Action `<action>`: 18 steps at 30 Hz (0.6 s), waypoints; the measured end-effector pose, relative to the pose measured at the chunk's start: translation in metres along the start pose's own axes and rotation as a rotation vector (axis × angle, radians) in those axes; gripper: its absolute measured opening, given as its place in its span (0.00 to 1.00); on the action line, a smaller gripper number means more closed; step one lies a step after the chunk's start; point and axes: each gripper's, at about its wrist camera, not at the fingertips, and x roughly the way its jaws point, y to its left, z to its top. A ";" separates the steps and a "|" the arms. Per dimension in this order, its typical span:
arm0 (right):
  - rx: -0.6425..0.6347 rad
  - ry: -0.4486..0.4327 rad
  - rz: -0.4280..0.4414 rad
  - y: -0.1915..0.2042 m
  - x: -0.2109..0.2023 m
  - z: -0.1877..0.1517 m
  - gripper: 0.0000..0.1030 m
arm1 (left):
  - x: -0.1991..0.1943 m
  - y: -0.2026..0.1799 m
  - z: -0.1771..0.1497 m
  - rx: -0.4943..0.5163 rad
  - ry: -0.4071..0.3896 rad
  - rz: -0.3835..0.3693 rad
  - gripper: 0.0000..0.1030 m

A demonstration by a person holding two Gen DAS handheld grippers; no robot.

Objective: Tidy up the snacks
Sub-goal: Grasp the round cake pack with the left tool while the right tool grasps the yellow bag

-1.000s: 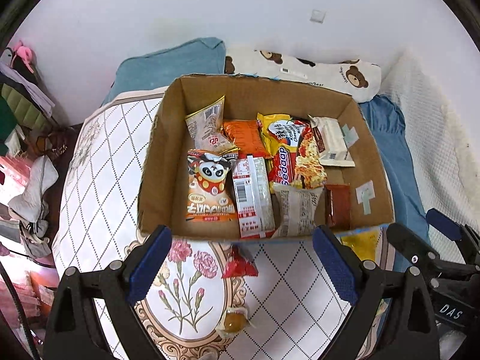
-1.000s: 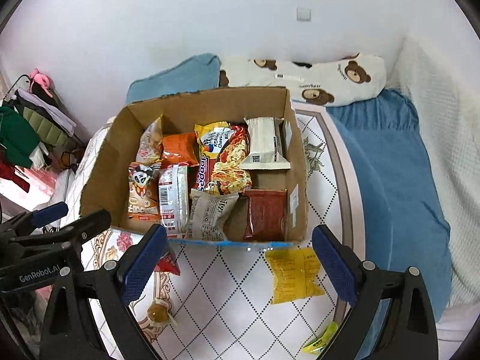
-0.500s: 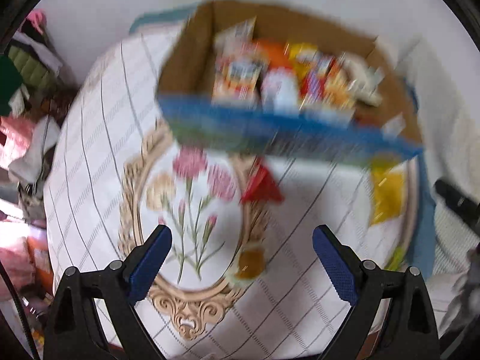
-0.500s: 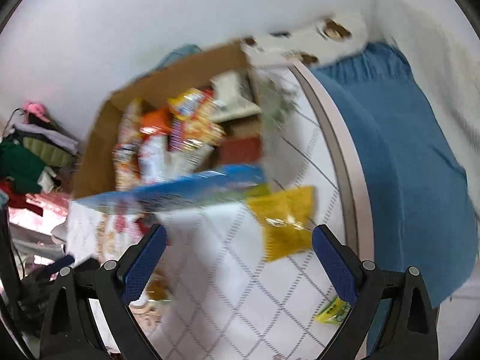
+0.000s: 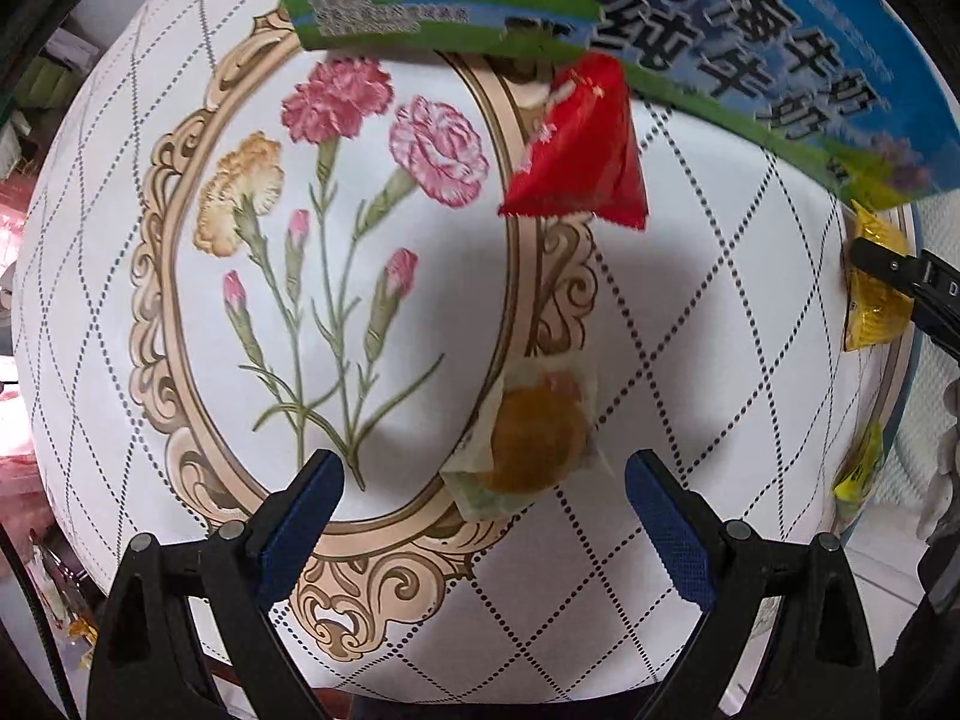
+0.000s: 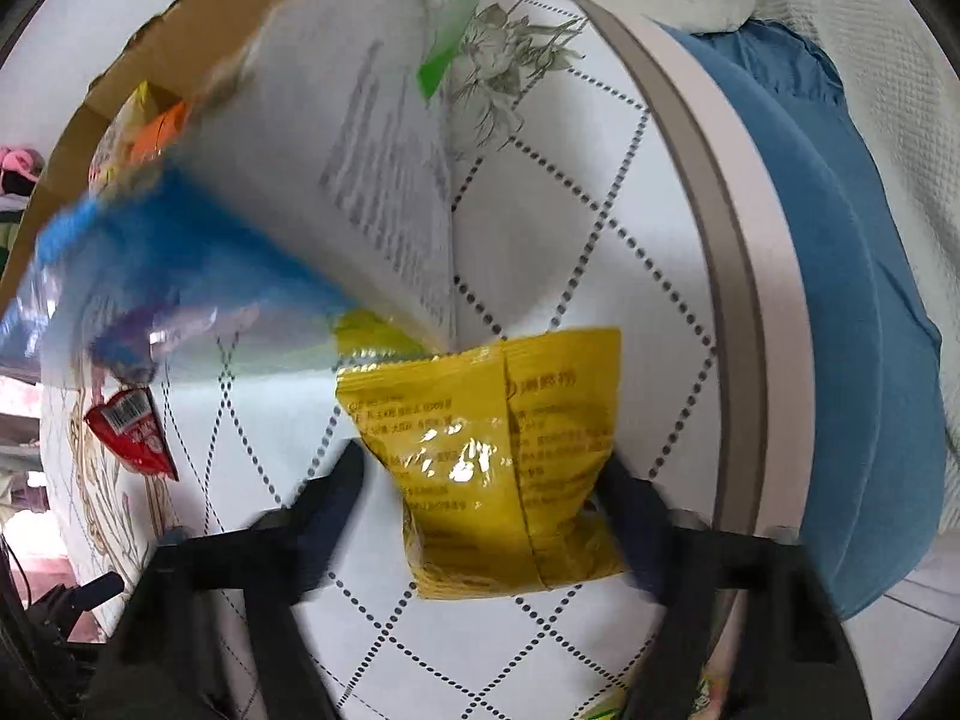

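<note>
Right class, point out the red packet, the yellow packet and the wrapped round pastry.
red packet [image 5: 579, 144], left wrist view, middle of its face.
yellow packet [image 6: 498, 456], right wrist view, its shiny centre.
wrapped round pastry [image 5: 534, 441], left wrist view, brown middle.

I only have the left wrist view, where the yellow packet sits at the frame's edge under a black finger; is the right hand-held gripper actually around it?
Observer: Yes. The yellow packet lies between the fingers of the right hand-held gripper, whose jaws have just been closing.
Operator: Is it clamped yet?
Observer: Not quite. A strip of tablecloth shows between one finger and the packet.
Operator: Is anything visible inside the box?
Observer: An orange packet shows over the rim of the cardboard box.
</note>
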 end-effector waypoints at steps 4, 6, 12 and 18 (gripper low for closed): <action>-0.017 0.025 0.010 0.005 -0.001 -0.017 0.69 | 0.012 -0.011 -0.005 0.028 0.021 0.006 0.93; -0.030 0.041 0.027 0.011 -0.002 -0.032 0.69 | 0.017 -0.016 -0.005 0.032 0.022 -0.001 0.93; -0.047 0.099 0.095 0.035 -0.007 -0.082 0.69 | 0.033 -0.030 0.003 0.048 0.022 -0.015 0.57; -0.050 0.124 0.107 0.050 0.004 -0.106 0.69 | 0.044 -0.037 0.001 0.068 0.002 -0.013 0.57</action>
